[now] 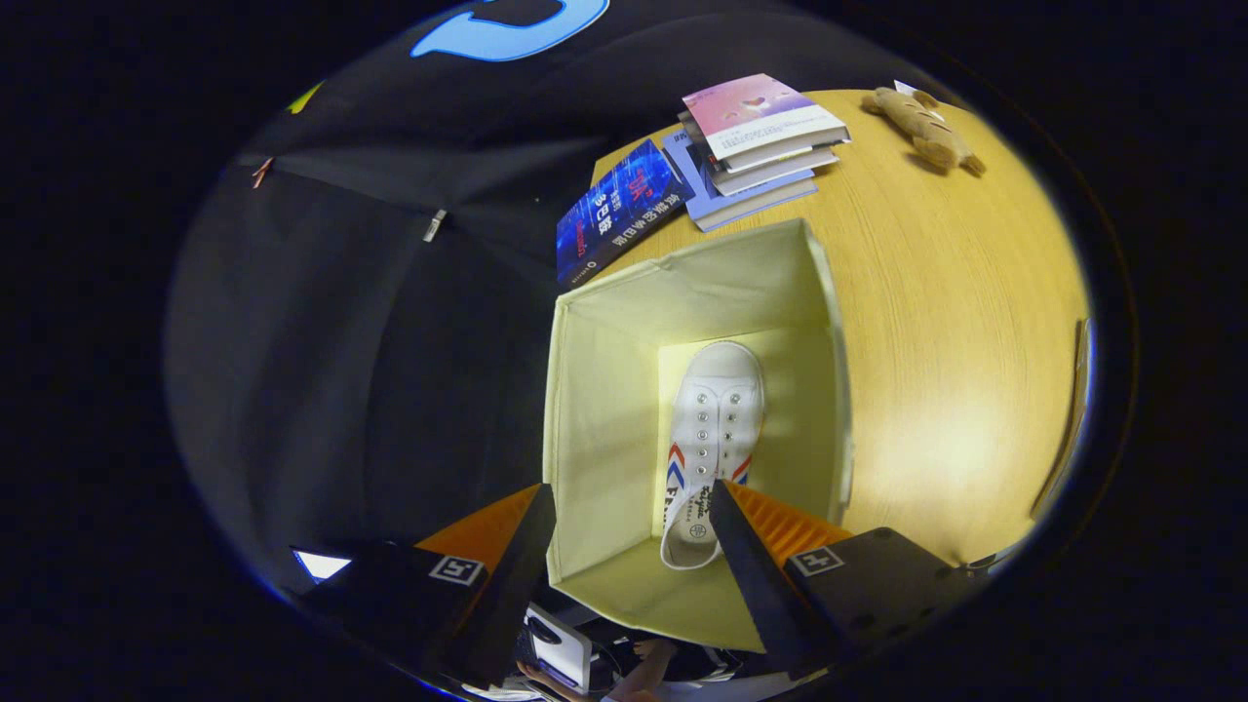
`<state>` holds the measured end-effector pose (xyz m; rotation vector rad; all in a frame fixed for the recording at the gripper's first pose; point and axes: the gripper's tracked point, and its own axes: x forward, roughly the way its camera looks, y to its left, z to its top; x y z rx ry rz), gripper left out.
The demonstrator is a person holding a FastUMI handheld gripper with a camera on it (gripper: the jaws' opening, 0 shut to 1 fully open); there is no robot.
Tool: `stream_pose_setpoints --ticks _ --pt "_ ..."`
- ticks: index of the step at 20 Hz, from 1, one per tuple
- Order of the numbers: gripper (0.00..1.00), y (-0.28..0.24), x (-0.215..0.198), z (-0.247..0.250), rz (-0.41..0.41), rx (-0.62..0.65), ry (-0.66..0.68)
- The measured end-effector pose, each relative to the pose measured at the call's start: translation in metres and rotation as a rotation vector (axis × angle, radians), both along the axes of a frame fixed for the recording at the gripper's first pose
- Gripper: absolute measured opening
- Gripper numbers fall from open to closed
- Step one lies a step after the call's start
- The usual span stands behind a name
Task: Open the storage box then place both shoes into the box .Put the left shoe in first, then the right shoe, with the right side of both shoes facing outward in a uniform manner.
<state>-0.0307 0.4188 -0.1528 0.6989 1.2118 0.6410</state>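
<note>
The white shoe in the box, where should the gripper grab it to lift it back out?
Come straight down into the box and pinch the shoe across its heel collar: it lies sole-down with that rim nearest the open gripper.

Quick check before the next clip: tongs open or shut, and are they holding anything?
Tongs: open and holding nothing, fingers spread wide above the open storage box, with one white shoe lying on the box floor beyond them.

One shoe [714, 429] lies in the open storage box [604, 390], between the gripper's [634, 507] spread fingers; books [751, 146] beyond.
</note>
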Motion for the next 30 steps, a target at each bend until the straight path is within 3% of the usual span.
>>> stream_pose_setpoints --ticks 7,12,20,25,30 --pt "0.97 -0.114 -0.004 0.034 -0.075 -0.004 -0.101" --pt "0.97 -0.224 -0.005 0.012 -0.173 -0.09 -0.102" --pt "0.97 -0.395 -0.018 -0.105 -0.399 -0.319 0.024" --pt "0.97 -0.439 -0.03 -0.176 -0.423 -0.425 0.121" --pt "0.97 -0.437 -0.024 -0.224 -0.403 -0.461 0.186"
